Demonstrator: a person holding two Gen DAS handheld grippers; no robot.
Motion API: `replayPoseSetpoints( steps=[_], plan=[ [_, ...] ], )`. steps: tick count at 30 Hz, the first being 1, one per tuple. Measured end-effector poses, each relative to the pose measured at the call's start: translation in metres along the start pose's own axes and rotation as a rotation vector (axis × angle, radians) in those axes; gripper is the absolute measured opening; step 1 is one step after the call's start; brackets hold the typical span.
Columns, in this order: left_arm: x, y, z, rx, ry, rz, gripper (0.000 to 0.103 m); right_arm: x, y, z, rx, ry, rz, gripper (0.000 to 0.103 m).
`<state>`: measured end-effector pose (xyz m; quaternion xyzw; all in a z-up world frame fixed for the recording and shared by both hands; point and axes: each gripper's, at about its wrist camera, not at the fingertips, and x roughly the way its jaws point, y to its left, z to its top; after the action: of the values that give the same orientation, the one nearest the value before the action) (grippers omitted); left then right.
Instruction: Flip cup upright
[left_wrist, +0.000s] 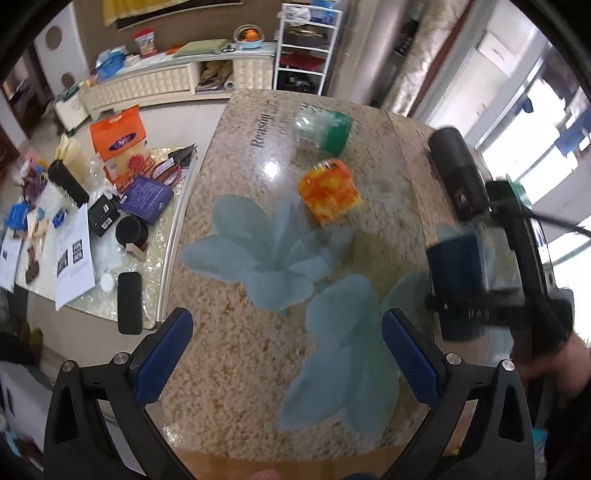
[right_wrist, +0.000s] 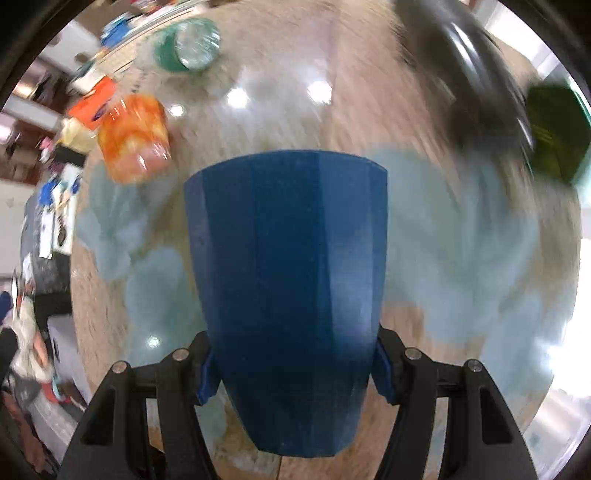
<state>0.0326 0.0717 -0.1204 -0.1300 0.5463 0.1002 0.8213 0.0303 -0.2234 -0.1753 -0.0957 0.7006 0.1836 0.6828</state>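
Note:
My right gripper (right_wrist: 293, 360) is shut on a dark blue faceted cup (right_wrist: 288, 280), its pads pressed on both sides of the cup's narrow end, the wide end pointing away from me. In the left wrist view the same blue cup (left_wrist: 458, 273) shows blurred at the right, held above the table by the right gripper (left_wrist: 491, 310). My left gripper (left_wrist: 288, 354) is open and empty over the table's blue flower print.
An orange cup (left_wrist: 330, 192) and a clear-and-green cup (left_wrist: 325, 127) lie on their sides on the speckled table (left_wrist: 229, 350). A black cylinder (left_wrist: 458, 173) lies at the right edge. A lower side table (left_wrist: 166, 258) with clutter stands to the left.

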Motion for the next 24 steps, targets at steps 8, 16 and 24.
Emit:
replayPoseSetpoints(
  steps=[8,16,24],
  plan=[
    [-0.009,-0.020,-0.041,0.105,0.040,-0.042,0.103,0.010,0.001,-0.125,0.084,0.033,-0.025,0.063],
    [-0.008,-0.030,-0.064,0.125,0.066,-0.039,0.103,0.015,-0.006,-0.198,0.126,0.026,-0.087,0.063],
    [-0.010,-0.033,-0.068,0.134,0.070,-0.016,0.103,0.043,0.025,-0.205,0.118,0.017,-0.095,0.063]
  ],
)
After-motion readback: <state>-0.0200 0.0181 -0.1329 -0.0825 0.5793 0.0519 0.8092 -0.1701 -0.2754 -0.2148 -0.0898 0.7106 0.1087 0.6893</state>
